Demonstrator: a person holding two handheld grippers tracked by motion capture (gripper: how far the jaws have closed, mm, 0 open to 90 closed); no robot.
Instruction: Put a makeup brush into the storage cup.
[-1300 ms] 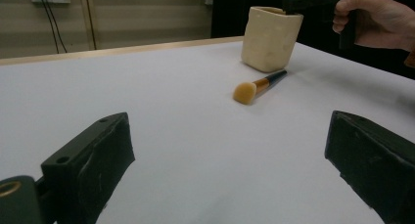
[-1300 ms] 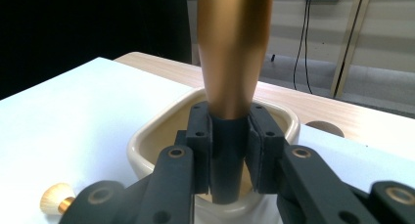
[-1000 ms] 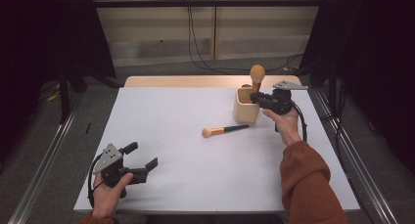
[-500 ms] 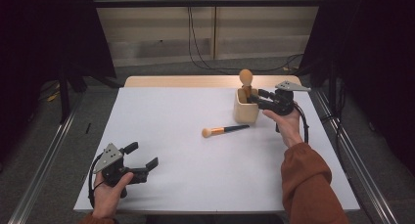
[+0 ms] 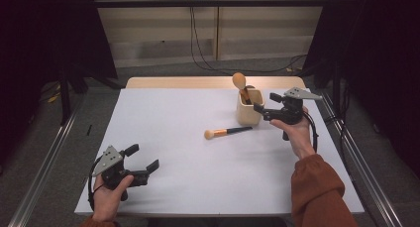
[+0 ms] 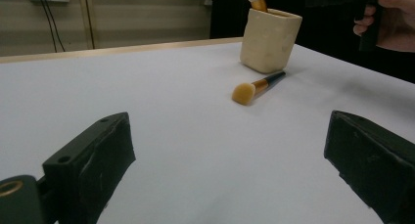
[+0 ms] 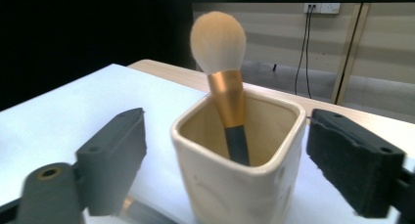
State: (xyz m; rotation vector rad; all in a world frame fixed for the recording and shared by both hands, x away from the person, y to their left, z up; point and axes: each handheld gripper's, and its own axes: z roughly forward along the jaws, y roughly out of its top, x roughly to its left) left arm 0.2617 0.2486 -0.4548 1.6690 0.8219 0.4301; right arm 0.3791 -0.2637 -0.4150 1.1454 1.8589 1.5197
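Note:
A cream square cup (image 5: 248,108) stands at the back right of the white table (image 5: 168,113). A makeup brush (image 5: 239,82) with a gold ferrule stands in the cup, bristles up, leaning to the left. It appears close up as the brush (image 7: 219,43) in the cup (image 7: 235,185) in the right gripper view. My right gripper (image 5: 263,104) is just right of the cup; its jaws have just been opening and are open, touching nothing. A second brush (image 5: 225,133) lies flat in front of the cup. My left gripper (image 5: 143,156) rests open near the front left corner.
A wooden strip (image 5: 198,82) runs along the table's far edge. Metal rails (image 5: 49,152) flank the table on both sides. Cables (image 5: 198,48) hang down the back wall. White tabletop stretches between the left gripper (image 6: 230,150) and the lying brush (image 6: 254,88).
The right gripper let go of the brush, which now stands in the cup leaning left. The gripper opened and drew back to the right. The left gripper kept still.

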